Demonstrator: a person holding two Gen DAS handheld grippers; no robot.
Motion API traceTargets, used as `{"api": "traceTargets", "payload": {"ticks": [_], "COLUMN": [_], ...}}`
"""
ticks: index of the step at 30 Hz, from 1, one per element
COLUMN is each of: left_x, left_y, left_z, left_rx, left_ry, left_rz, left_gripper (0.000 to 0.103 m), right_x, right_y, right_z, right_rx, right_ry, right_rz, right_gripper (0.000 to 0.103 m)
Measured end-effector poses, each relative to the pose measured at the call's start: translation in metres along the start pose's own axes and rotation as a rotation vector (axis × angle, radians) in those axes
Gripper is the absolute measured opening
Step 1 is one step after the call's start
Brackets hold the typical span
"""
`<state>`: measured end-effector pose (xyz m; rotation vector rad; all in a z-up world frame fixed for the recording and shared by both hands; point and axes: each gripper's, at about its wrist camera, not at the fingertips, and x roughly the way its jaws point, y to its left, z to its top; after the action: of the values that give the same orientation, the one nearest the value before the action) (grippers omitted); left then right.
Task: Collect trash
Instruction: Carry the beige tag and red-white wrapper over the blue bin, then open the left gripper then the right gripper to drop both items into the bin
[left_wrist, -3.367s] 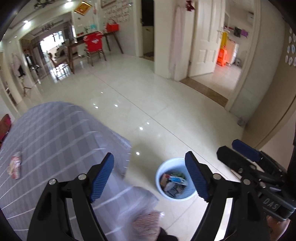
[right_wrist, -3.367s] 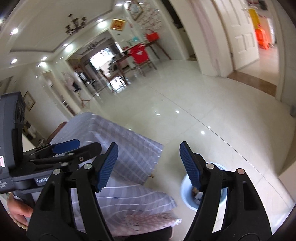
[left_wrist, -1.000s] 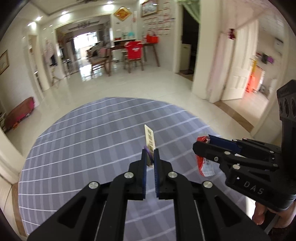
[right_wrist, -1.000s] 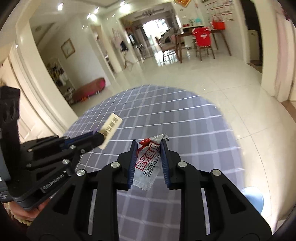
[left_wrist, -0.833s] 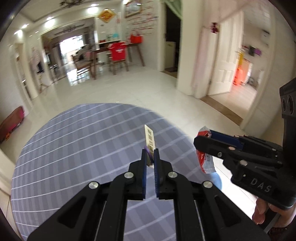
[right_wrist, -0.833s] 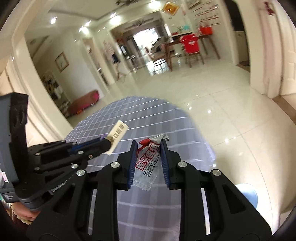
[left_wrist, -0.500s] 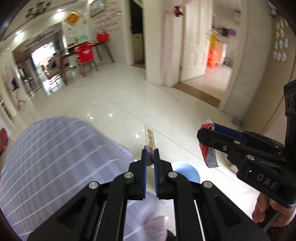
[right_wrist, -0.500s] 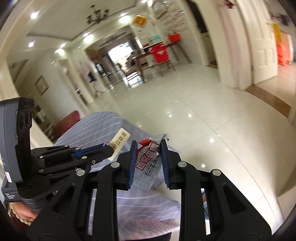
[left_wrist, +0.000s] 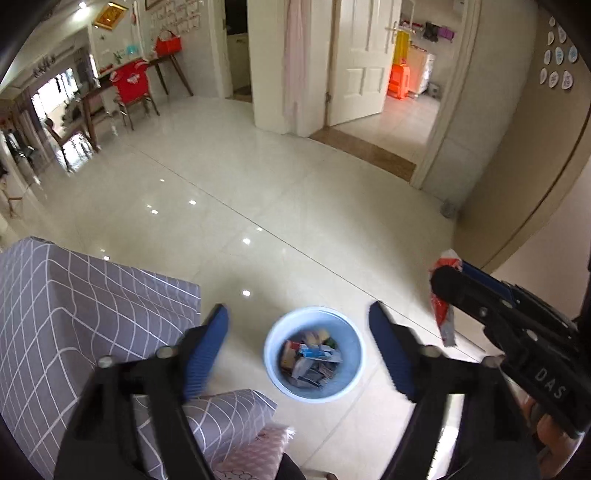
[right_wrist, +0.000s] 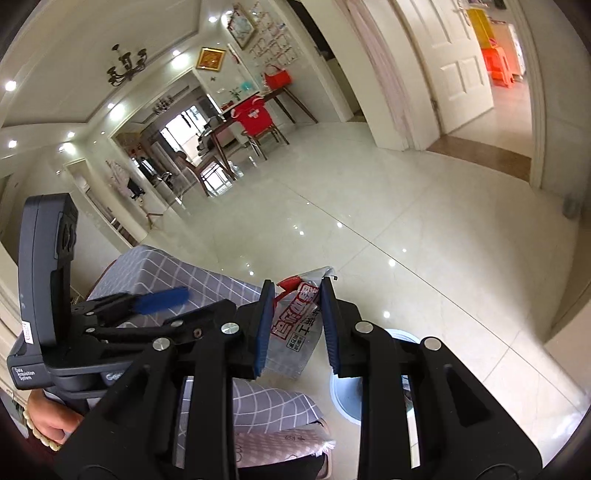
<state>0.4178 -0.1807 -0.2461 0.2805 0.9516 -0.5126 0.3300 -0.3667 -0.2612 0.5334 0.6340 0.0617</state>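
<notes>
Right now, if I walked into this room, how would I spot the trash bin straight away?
Find the table under the grey checked cloth on the pale tiled floor. Just beyond its corner, on the floor, stands a small round bin. It is the only light blue thing there, open-topped and littered with wrappers and cartons.

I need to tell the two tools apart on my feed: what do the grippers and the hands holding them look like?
Both grippers are black plastic with ribbed blue pads and silver pivot screws. The right gripper body reads "DAS" in pale letters. The left gripper carries a tall black block with white print on its base and a small white sticker. The left hand wears a pale bead bracelet. No sleeves or cables show.
</notes>
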Motion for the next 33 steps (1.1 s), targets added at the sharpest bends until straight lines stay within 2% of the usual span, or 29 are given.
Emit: {"api": "traceTargets", "payload": {"ticks": [8, 22, 24, 25, 26, 27, 33], "left_x": [0.006, -0.007, -0.009, -0.011, -0.012, -0.014, -0.038], "left_y": [-0.002, 0.019, 0.025, 0.027, 0.029, 0.031, 0.042], "left_z": [-0.002, -0.003, -0.003, -0.003, -0.003, -0.004, -0.01], "left_rx": [0.011, -0.041, -0.054, -0.061, -0.065, -0.068, -0.088], "left_ry": [0.032, 0.013, 0.01, 0.005, 0.003, 0.0, -0.036], "left_rz": [0.037, 0.092, 0.098, 0.106, 0.111, 0.117, 0.174], "left_gripper": [0.077, 0.078, 0.079, 0.08, 0.08, 0.08, 0.081], "right_x": [0.006, 0.014, 0.018, 0.02, 0.024, 0.026, 0.023], "right_y": [-0.006, 0.001, 0.003, 0.004, 0.005, 0.004, 0.01], "right_z": [-0.006, -0.004, -0.004, -0.003, -0.002, -0.003, -0.005], "right_rx": [0.022, 0.007, 0.002, 0.0, 0.002, 0.003, -0.007], "right_ry": [0.017, 0.018, 0.02, 0.021, 0.025, 0.018, 0.022], "right_rz": [0.003, 0.013, 0.01, 0.004, -0.004, -0.018, -0.02], "right_gripper": [0.025, 0.025, 0.03, 0.035, 0.054, 0.059, 0.059]}}
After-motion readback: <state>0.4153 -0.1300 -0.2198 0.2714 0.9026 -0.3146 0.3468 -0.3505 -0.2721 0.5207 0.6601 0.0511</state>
